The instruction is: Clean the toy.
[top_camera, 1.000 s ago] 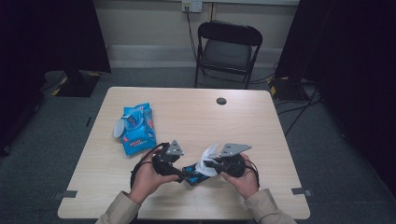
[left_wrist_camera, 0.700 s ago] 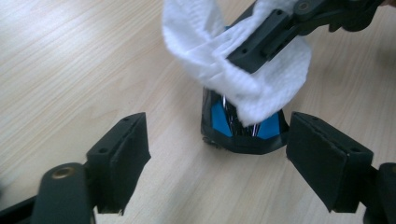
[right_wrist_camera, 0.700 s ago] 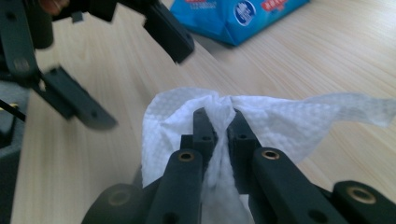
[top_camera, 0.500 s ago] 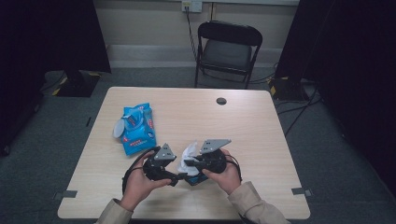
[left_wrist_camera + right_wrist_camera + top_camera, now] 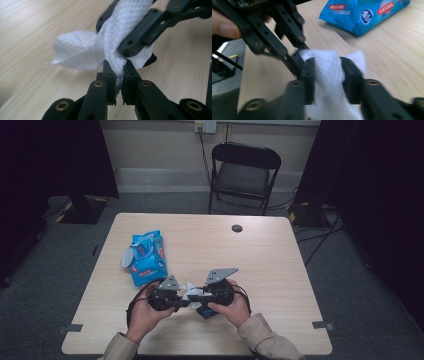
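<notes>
High view: a soft white wipe passing between two grippers

Left of the wipe (image 5: 191,290), the left gripper (image 5: 176,302) has just closed; in the left gripper view its jaws stand clamped on a bunched corner of the tissue. The wipe hangs just above the table (image 5: 280,265), near the person's edge, with the blue wipe pack (image 5: 145,257) lying beyond it to the left. Right of the wipe, the right gripper (image 5: 199,296) has just been opening; its jaws stand apart with the sheet loose between them.

The wipe looks light, limp and easily torn, perhaps damp. Pinching a gathered fold rather than a single thin edge should hold best.
</notes>
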`<state>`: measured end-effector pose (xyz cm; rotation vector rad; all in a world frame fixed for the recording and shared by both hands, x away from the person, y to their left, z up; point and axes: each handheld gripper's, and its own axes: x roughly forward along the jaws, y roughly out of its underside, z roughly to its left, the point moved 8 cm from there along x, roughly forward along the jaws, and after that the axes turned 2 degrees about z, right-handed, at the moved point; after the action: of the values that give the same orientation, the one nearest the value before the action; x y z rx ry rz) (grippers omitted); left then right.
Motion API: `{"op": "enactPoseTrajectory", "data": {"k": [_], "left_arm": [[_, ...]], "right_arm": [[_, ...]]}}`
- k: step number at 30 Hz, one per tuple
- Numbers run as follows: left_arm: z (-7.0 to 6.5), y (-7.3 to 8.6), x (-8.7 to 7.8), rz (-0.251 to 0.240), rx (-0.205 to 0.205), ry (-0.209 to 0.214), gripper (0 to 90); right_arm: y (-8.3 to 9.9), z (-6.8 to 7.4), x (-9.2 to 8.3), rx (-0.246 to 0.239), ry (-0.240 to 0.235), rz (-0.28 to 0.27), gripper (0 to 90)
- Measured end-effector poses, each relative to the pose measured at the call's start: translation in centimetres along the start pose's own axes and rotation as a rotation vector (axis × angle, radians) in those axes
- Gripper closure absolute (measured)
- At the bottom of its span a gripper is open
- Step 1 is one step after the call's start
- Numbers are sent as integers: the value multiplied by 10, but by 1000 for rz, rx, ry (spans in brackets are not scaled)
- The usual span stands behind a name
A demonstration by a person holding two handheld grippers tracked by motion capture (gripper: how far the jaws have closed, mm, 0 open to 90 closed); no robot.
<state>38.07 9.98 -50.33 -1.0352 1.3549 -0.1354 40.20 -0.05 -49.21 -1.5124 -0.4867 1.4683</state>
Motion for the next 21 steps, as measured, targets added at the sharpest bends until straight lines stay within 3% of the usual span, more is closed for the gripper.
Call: {"op": "enactPoseTrajectory", "data": {"k": [2, 6, 10, 15, 17, 21], "left_arm": [[4, 6, -6, 6, -14, -12, 846], [13, 24, -18, 24, -62, -28, 846], [16, 43, -22, 80, -85, -48, 844], [14, 56, -10, 121, -95, -46, 837], [11, 55, -4, 125, -96, -35, 823], [4, 50, 5, 131, -90, -21, 783]], "right_arm": [[2, -3, -4, -17, 22, 2, 571], [12, -16, -17, 10, 69, 3, 417], [37, -32, -28, 2, 114, 65, 329], [64, -42, -37, -24, 144, 112, 244], [67, -44, -38, -39, 156, 121, 221], [68, -46, -35, -19, 154, 105, 165]]}}
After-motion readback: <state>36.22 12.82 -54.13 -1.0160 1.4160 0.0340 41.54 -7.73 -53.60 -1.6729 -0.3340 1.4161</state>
